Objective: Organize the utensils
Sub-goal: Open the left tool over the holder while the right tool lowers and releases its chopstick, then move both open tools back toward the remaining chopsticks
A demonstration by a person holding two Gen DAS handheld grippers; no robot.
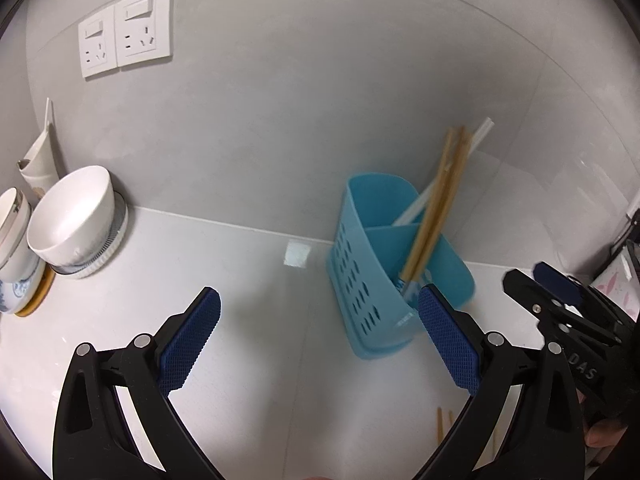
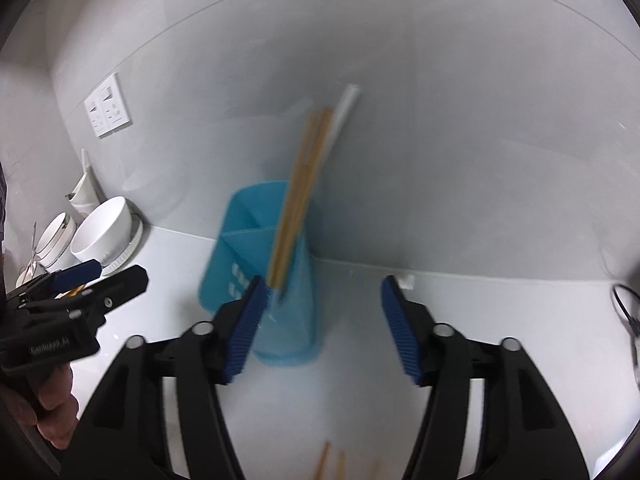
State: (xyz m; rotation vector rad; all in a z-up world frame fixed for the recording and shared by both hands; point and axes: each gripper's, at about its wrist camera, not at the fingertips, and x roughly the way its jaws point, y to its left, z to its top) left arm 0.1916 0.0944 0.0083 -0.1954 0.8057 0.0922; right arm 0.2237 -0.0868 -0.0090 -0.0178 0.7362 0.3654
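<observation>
Nearest, at six o'clock on the white countertop (image 2: 500,292), loose bamboo chopsticks (image 2: 324,460) lay waiting, only their tips showing under the grippers.

Right gripper (image 2: 320,312): jaws stood wide apart, nothing between the blue pads. Blur in its view suggested the hand was on the move. The left pad sat just in front of the blue perforated plastic utensil holder (image 2: 240,256); whether it touched, I could not tell.

Left gripper (image 1: 320,320): jaws likewise spread wide and empty, hovering over bare counter at about eight o'clock from the holder.

The holder stood upright near the wall, divided into compartments. A bundle of bamboo chopsticks (image 1: 436,208) and a pale white stick (image 1: 476,136) leaned in it toward one o'clock.

Judged step: one batch dropped in, release done. Next move likely calls for drawing back and down to the loose chopsticks at six o'clock, pinching them near their middle.

Room: open counter between the grippers. At nine o'clock, stacked white ceramic bowls (image 1: 72,216) crowded the edge. Grey wall (image 1: 280,120) close behind the holder; leaning sticks could be knocked.
</observation>
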